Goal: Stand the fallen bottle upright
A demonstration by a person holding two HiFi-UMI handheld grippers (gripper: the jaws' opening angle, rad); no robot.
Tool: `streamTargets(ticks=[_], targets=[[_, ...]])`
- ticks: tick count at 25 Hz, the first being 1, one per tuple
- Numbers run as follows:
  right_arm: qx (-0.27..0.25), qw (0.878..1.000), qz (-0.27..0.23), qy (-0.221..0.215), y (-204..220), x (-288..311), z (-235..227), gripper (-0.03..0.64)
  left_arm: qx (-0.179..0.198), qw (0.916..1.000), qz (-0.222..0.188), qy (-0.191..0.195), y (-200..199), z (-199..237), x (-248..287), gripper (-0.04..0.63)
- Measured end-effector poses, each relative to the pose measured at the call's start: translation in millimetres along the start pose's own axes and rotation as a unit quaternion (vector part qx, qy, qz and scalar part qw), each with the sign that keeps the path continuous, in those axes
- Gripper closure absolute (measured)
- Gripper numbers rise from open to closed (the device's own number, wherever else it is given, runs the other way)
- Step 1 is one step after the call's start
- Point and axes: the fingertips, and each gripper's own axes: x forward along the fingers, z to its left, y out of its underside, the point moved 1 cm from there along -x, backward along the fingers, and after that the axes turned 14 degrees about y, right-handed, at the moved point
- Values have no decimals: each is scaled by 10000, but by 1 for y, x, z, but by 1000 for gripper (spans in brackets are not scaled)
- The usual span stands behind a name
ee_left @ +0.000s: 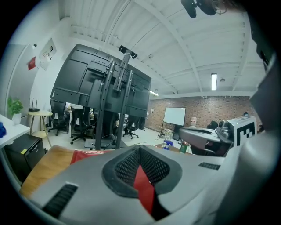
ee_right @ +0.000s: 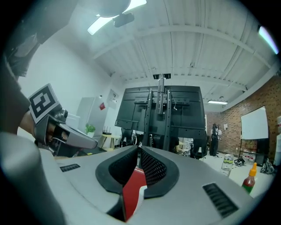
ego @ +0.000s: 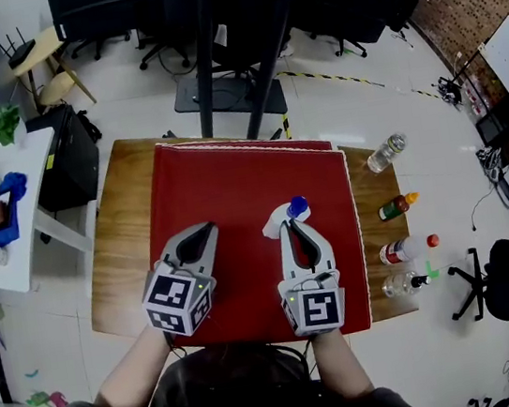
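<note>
Right tool [ego: 293, 230] closed; white blue-capped bottle [ego: 277, 220] beside tip.

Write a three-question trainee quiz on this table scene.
1. True or false: the left tongs hold a bottle.
2. The white bottle at the tip of the right tongs has a cap of which colour? A green, B blue, C yellow.
3. Fill in: in the head view, the sauce bottle with the orange cap stands to the ___ of the red mat.
Key: 1 false; 2 B; 3 right.
</note>
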Motion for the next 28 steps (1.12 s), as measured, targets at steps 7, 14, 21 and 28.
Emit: streamTargets(ticks=[7, 14, 21, 28], targets=[[11, 9999, -117, -75, -12, -4, 15, 598, 1, 9999, -84, 103, -3, -7, -7, 583], [-92, 9998, 75, -176, -7, -6, 24, 600, 0, 9999, -46, 138, -1, -9, -6, 583], [-98, 9996, 223, -166, -5, -6, 20, 601, -16, 9999, -28, 119, -1, -9, -4, 583], [-110, 9993, 298, -206, 1, -6, 19, 601, -18, 9999, -47, 96, 0, -10, -1, 583]])
